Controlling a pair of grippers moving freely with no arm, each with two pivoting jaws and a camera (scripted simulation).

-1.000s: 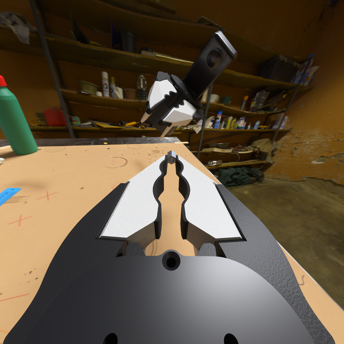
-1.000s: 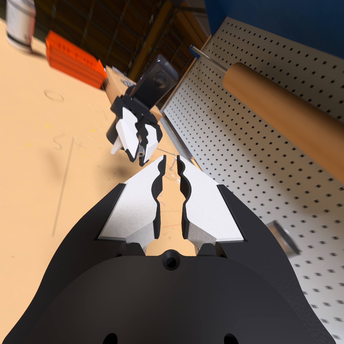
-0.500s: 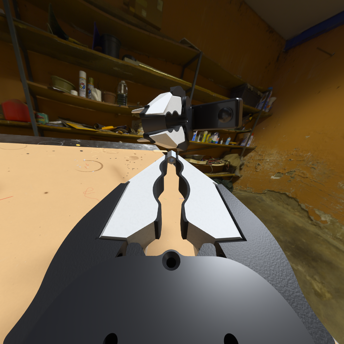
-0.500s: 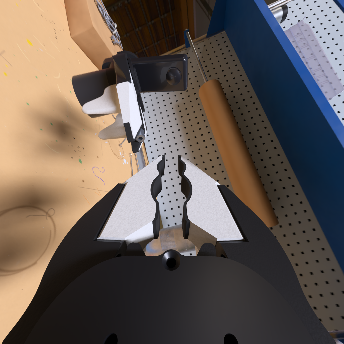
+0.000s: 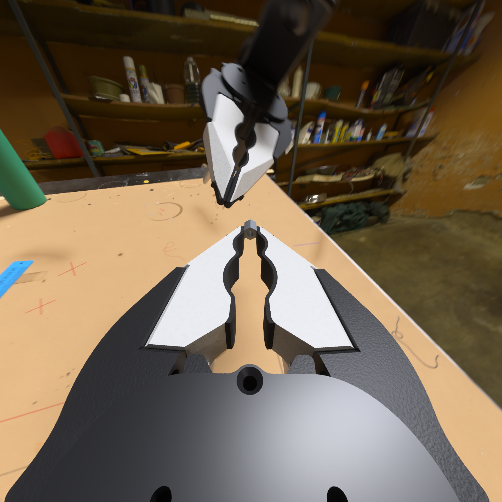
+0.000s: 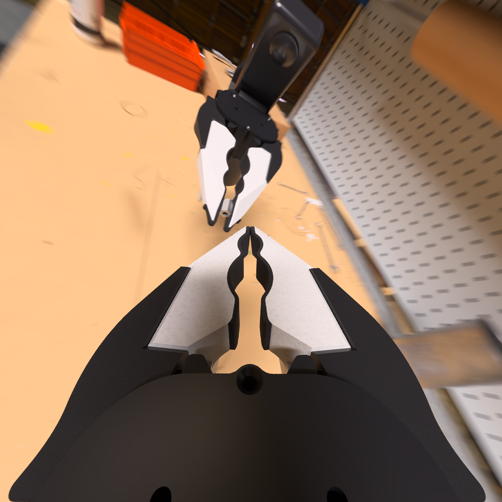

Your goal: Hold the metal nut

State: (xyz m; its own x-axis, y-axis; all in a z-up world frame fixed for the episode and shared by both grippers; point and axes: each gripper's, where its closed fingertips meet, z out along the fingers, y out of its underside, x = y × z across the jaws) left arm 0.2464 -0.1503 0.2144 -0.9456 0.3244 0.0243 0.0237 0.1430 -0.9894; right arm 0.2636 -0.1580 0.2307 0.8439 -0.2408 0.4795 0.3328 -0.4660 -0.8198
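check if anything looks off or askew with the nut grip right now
Nothing looks wrong. The metal nut sits pinched at the very tips of the left gripper, held above the workbench. The right gripper is shut on nothing, facing it closely without touching.

Two grippers are counted: left gripper (image 5: 250,231), right gripper (image 6: 249,230). One metal nut (image 5: 250,229) is seen. One green bottle (image 5: 16,173) at 9 o'clock, one blue ruler (image 5: 12,274), one orange crate (image 6: 160,47) at 11 o'clock.
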